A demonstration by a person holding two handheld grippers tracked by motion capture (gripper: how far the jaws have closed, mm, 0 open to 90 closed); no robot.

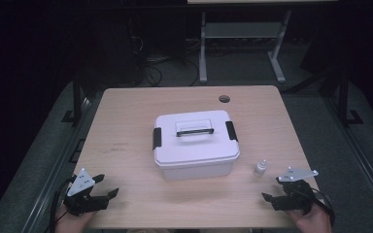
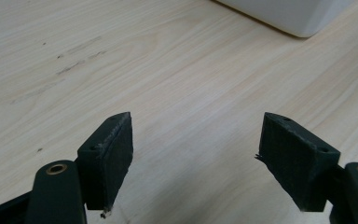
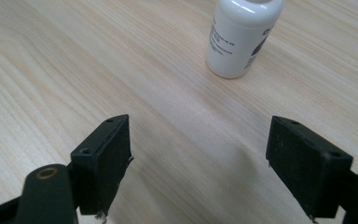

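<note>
Dropper bottle (image 1: 261,168), small and white, stands upright near the surface's (image 1: 126,145) right edge, just beside the lidded white storage box (image 1: 195,143) at the centre. Right claw (image 1: 270,198) rests near the front right corner, jaws wide apart and empty, close to the bottle. Left claw (image 1: 108,187) sits at the front left corner, likewise spread and holding nothing.
</note>
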